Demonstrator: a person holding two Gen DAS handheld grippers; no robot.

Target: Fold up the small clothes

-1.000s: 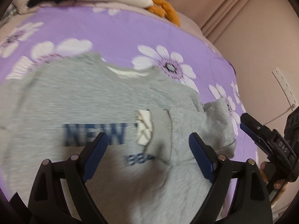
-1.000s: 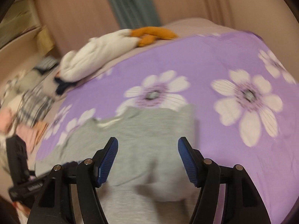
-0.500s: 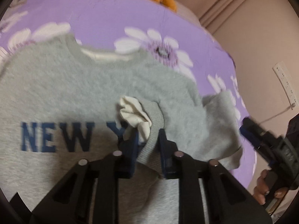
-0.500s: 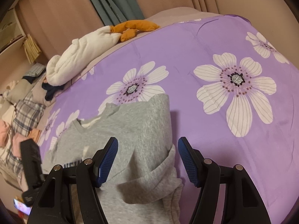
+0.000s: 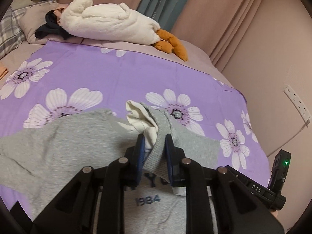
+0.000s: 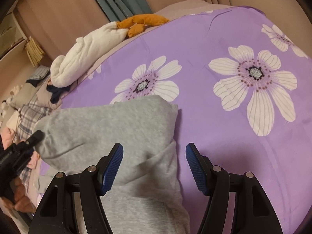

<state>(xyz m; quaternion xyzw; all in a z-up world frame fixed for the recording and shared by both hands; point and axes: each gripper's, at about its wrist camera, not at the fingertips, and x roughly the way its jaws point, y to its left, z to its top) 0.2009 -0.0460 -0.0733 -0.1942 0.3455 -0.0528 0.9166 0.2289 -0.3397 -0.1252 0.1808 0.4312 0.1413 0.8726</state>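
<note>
A small grey sweatshirt (image 5: 64, 142) with navy print "1984" lies on a purple flowered bedspread (image 5: 117, 72). My left gripper (image 5: 155, 152) is shut on the sweatshirt's ribbed cuff with its white lining (image 5: 142, 117) and holds it lifted above the chest. In the right wrist view the grey sweatshirt (image 6: 109, 124) shows as a raised fold, with the left gripper's tip (image 6: 37, 136) at its left corner. My right gripper (image 6: 154, 169) is open and empty, hovering over the sweatshirt's right edge.
A white plush goose with orange feet (image 5: 109, 23) lies at the far end of the bed. Pillows and plaid clothes (image 5: 9, 31) are piled at the far left. A wall with a power strip (image 5: 296, 101) runs along the right side.
My left gripper closed on the sleeve cuff and then lifted it up off the sweatshirt's chest. My right gripper stayed open and moved slightly closer over the sweatshirt's right edge.
</note>
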